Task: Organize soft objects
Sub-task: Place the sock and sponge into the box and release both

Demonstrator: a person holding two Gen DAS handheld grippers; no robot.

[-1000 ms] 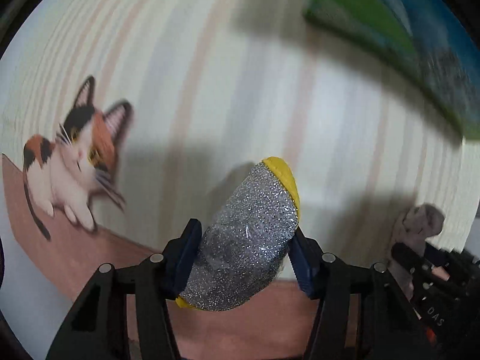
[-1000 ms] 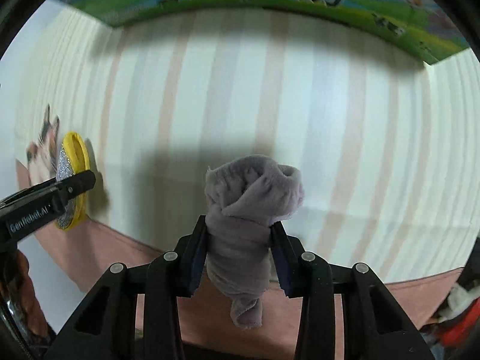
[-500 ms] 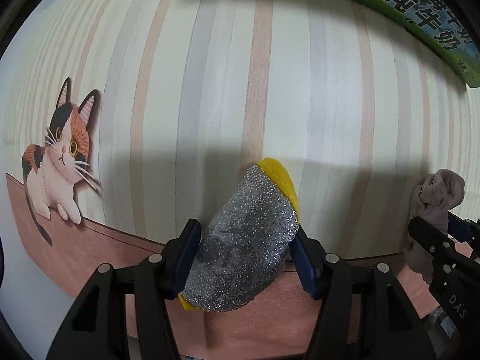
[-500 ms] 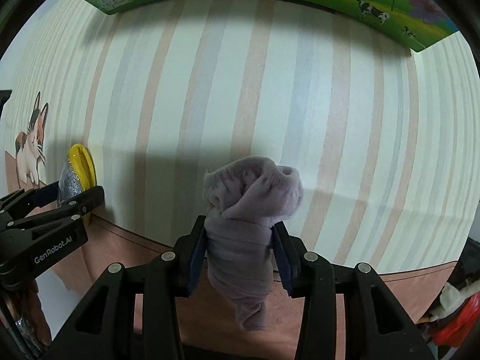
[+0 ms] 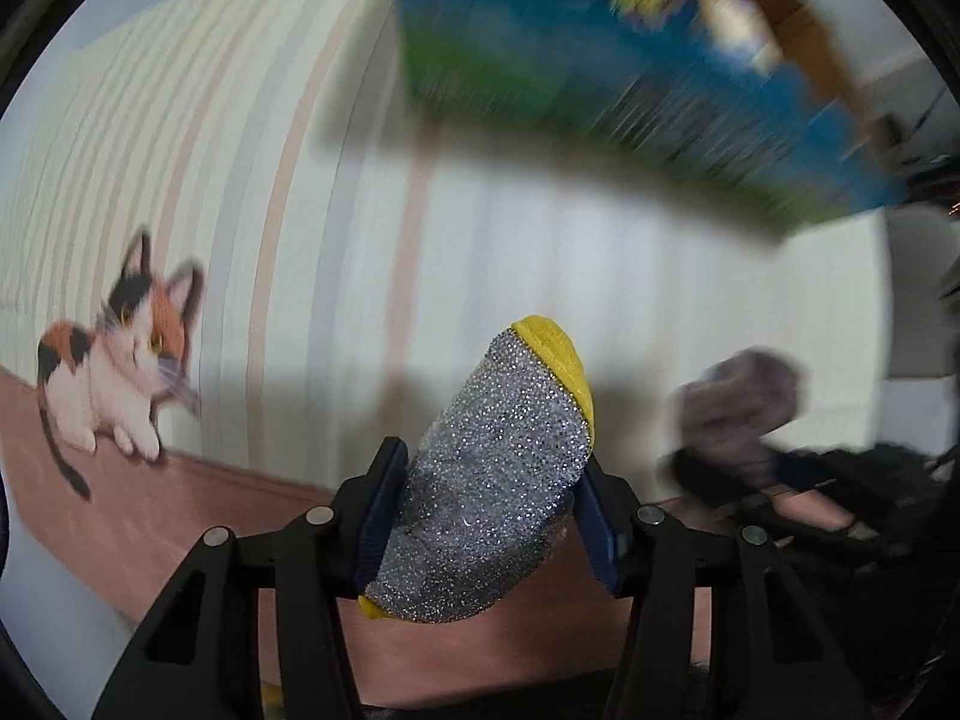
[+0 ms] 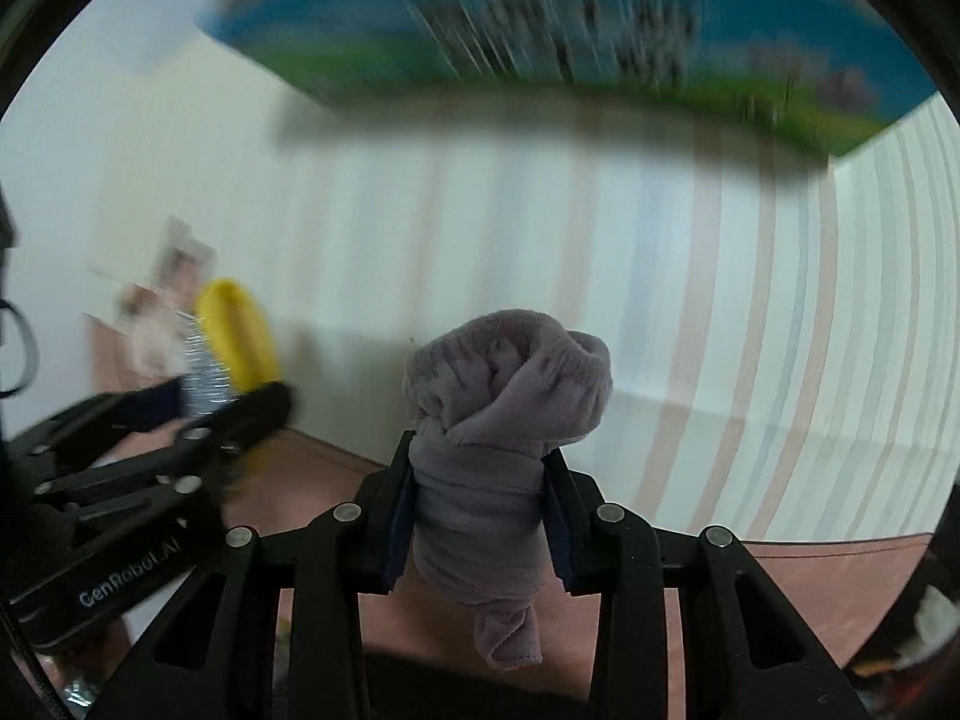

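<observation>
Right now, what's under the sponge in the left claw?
Below the glittery sponge, clamped in the left claw, lies the striped cloth with its pink band. The patch directly beneath is hidden by the sponge.

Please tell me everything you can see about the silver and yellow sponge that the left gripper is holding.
The sponge is a rounded oval pad. Its broad face is a glittering silver mesh; a yellow layer shows along the upper edge and at the lower corner. It looks soft, and it tilts to the right. The left gripper clamps it between blue pads, which have just closed further. It hangs above the striped cloth and touches nothing else. From the right wrist view, its yellow back faces the camera.
</observation>
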